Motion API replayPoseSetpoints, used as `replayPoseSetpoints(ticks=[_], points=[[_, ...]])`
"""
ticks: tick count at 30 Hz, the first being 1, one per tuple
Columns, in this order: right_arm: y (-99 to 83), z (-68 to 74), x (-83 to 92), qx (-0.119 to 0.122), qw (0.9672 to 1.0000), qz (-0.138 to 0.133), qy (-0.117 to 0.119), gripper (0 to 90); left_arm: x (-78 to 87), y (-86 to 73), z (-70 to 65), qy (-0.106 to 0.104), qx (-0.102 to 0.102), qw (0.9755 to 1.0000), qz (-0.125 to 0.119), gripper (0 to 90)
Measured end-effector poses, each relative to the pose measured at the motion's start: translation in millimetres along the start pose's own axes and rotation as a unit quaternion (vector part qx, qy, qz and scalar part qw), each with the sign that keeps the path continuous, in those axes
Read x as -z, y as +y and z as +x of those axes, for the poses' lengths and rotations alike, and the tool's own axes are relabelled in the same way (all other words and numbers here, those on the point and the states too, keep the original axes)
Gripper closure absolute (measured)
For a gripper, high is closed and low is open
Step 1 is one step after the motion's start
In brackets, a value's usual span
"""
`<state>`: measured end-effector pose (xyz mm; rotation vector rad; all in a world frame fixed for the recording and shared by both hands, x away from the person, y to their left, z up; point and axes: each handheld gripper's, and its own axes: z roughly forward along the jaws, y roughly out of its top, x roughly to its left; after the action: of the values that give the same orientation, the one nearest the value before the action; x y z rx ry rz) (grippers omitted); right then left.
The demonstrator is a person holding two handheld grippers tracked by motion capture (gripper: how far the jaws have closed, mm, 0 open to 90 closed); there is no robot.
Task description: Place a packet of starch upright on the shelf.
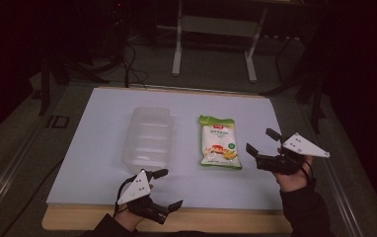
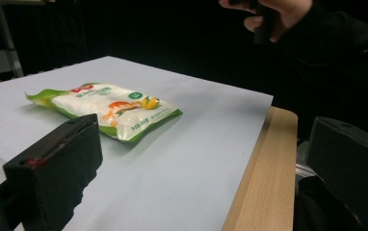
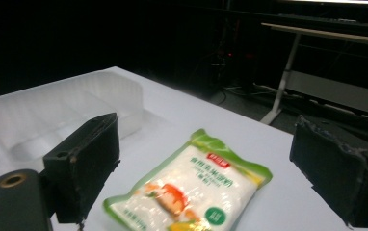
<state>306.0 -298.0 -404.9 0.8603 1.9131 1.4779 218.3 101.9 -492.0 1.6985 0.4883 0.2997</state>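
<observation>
The right gripper (image 1: 263, 143) sits at the lower right of the high view, its fingers (image 3: 83, 161) spread wide with nothing between them, aimed toward the frame's left at the food packet (image 1: 219, 142), just beside its right edge but apart from it. In the right gripper view the packet (image 3: 191, 192) lies low in the centre, framed by the two black fingers. The left gripper (image 1: 170, 189) is at the bottom centre-left of the high view, over the near edge of the table (image 1: 97, 163); its fingers (image 2: 59, 168) also stand wide apart and hold nothing. The packet lies flat at the middle of the frame, long axis running up and down the picture, green sealed top toward the upper edge. Left of it, parallel, stands a clear plastic container (image 1: 148, 136), open side up
</observation>
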Motion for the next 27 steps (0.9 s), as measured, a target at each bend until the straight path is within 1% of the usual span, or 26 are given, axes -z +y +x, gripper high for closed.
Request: replayPoseSetpoints(ticks=[4, 7, 9, 10, 12, 13, 14, 15, 16, 20, 21, 22, 27], points=[[6.2, -10.3, -11.1, -0.008, 1.0000, 0.002, -0.003, 10.3, 0.3, 0.1, -0.2, 0.001, -0.003, 1.0000, 0.000, 0.0], [9.2, -16.7, -20.4, -0.006, 0.9999, 0.008, -0.010, 10.3, 0.1, -0.1, -0.5, 0.000, -0.004, 1.0000, 0.001, 0.0], [9.9, -18.7, -23.8, -0.009, 0.9999, 0.011, -0.007, 10.3, 0.0, -0.1, -0.6, 0.000, -0.005, 1.0000, 0.002, 0.0], [10.8, -23.1, -32.5, -0.013, 0.9997, 0.016, -0.008, 10.3, -0.1, -0.2, -0.4, -0.001, -0.005, 1.0000, 0.002, 0.0], [11.3, -26.1, -38.4, -0.017, 0.9996, 0.018, -0.009, 10.4, 0.0, -0.4, -0.1, -0.001, -0.003, 1.0000, 0.003, 0.0], [11.8, -27.8, -41.7, -0.018, 0.9996, 0.021, -0.009, 12.6, 0.2, -0.5, 0.0, 0.000, -0.003, 1.0000, 0.003, 0.0], [12.0, -29.5, -44.8, -0.019, 0.9995, 0.023, -0.009, 13.1, 0.3, -0.5, 0.0, -0.001, -0.003, 1.0000, 0.003, 0.0], [12.0, -29.5, -44.8, -0.019, 0.9995, 0.023, -0.009, 13.1, 0.3, -0.5, 0.0, -0.001, -0.003, 1.0000, 0.003, 0.0], [12.2, -33.0, -51.9, -0.023, 0.9993, 0.026, -0.011, 13.1, 0.4, -0.5, 0.1, 0.000, -0.004, 1.0000, 0.003, 0.0], [11.4, -38.7, -63.3, -0.029, 0.9989, 0.034, -0.014, 13.1, 0.6, -0.5, 0.5, -0.001, -0.003, 1.0000, 0.003, 0.0], [11.4, -38.7, -63.3, -0.029, 0.9989, 0.034, -0.014, 13.1, 0.7, -0.5, 0.6, -0.001, -0.003, 1.0000, 0.003, 0.0], [10.1, -42.2, -69.3, -0.034, 0.9985, 0.040, -0.017, 13.1, 0.8, -0.6, 0.8, -0.001, -0.002, 1.0000, 0.003, 0.0], [5.5, -51.2, -83.2, -0.047, 0.9969, 0.060, -0.021, 13.4, 0.8, -0.9, 1.1, -0.002, -0.003, 1.0000, 0.005, 0.0]])
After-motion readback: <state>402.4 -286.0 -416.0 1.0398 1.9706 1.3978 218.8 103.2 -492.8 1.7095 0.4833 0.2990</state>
